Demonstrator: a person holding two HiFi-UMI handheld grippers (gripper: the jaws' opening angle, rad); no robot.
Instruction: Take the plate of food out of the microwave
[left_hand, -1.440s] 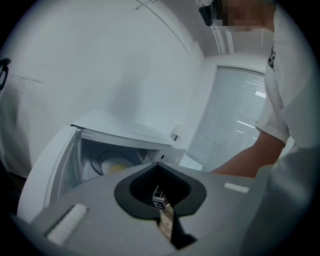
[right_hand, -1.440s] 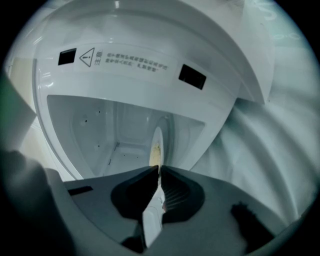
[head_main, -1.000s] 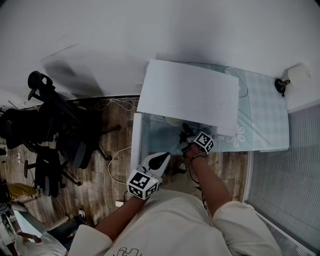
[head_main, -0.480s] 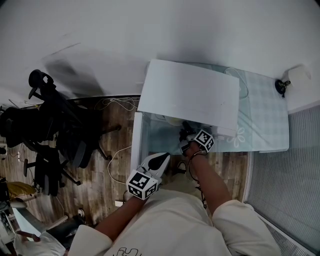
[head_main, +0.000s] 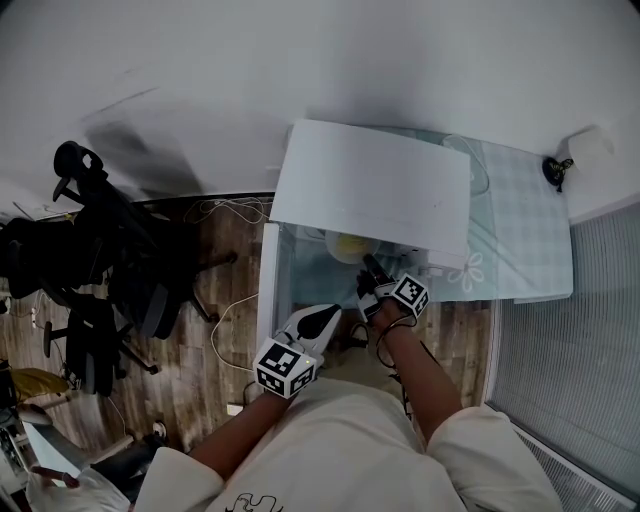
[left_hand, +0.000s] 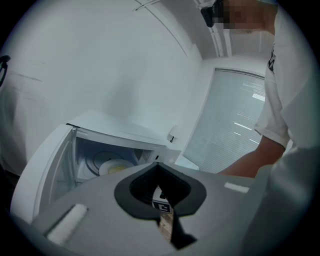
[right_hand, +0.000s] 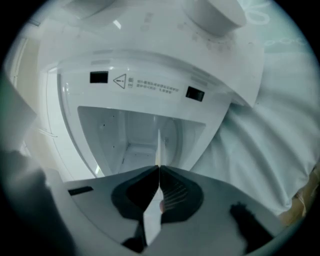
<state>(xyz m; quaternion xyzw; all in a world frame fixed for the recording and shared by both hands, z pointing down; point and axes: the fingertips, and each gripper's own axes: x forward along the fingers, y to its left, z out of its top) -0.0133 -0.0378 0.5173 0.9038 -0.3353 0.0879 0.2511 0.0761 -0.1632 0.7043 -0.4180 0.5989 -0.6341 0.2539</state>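
Observation:
The white microwave (head_main: 370, 185) stands on a table with its door (head_main: 268, 285) swung open to the left. A white plate of yellow food (head_main: 348, 246) pokes out from under its front edge; the left gripper view shows the plate (left_hand: 115, 167) at the cavity's mouth, above the glass turntable (left_hand: 97, 161). My right gripper (head_main: 368, 270) is shut on the plate's near rim. In the right gripper view the rim is a thin white edge (right_hand: 158, 147) pinched between the jaws (right_hand: 159, 169). My left gripper (head_main: 325, 318) hangs shut and empty, below the door and apart from the plate.
A pale blue-green cloth (head_main: 520, 240) covers the table right of the microwave. Black office chairs (head_main: 100, 260) and cables (head_main: 230, 320) are on the wooden floor at left. Window blinds (head_main: 570, 340) run along the right.
The right gripper has closed on the plate's rim and drawn back toward me. The plate's yellow food now shows in front of the microwave. The left gripper has hardly moved.

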